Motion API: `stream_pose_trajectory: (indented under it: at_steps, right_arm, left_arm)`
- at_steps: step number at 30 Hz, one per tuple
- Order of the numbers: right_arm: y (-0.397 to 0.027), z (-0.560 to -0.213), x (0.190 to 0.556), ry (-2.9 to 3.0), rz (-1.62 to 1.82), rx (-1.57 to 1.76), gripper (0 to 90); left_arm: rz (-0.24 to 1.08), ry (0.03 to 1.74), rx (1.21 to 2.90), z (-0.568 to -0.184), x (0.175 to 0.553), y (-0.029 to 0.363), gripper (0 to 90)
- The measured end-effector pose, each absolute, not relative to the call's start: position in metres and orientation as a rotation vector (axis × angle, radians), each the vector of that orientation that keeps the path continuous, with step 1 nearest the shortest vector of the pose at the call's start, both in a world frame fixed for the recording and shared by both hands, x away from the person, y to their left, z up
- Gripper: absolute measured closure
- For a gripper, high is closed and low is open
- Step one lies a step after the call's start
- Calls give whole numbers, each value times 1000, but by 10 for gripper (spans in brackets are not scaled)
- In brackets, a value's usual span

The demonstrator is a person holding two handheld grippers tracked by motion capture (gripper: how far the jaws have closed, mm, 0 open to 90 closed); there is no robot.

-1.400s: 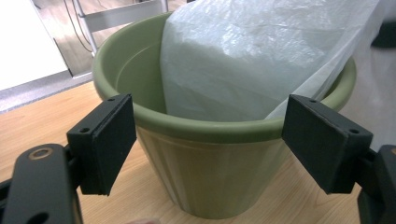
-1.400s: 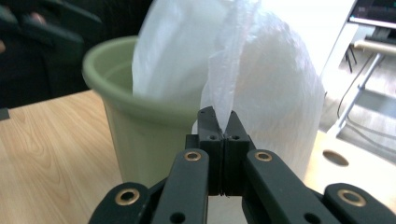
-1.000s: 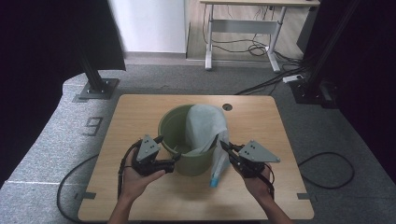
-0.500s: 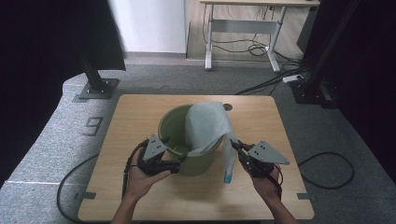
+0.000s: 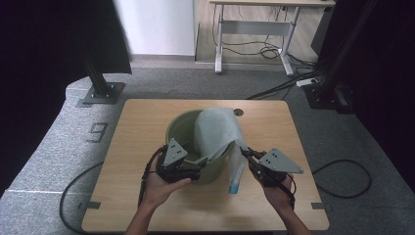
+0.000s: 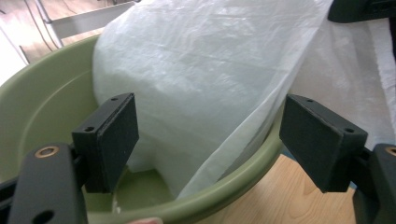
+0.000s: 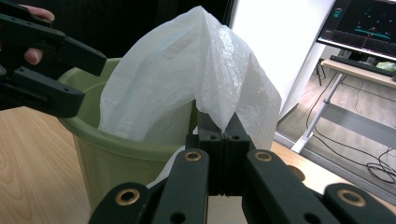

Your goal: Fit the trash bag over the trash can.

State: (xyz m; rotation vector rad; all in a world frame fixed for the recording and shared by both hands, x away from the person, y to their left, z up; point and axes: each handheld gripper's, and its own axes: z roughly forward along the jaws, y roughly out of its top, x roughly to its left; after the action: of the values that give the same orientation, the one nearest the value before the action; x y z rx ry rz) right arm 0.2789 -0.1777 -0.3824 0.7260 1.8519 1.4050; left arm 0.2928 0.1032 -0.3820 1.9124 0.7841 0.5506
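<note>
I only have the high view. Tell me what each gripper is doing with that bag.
Observer: The right gripper is shut on the white plastic bag, pinching an edge.
Operator: Now the left one.
Observer: The left gripper is open; its jaws straddle the green bin's rim, with bag film between them, not pressed.
Operator: Check the bin's bottom.
Observer: The bag reaches deep inside; bare green shows beside it.

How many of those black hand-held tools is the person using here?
2. The left tool sits at the near rim of the green bin, jaws open. The right tool is right of the bin, pinching the white bag.
</note>
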Motion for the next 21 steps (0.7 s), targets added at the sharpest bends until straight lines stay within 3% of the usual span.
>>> stream_pose_trajectory:
  at_steps: [5,21]
  right_arm:
    - [-179,-382,279,1849,1408,731,881]
    - [-182,-388,277,1849,1421,749,882]
  left_arm:
    - [560,771,1920,-381,293,92,217]
    - [461,760,1898,-382,301,82,629]
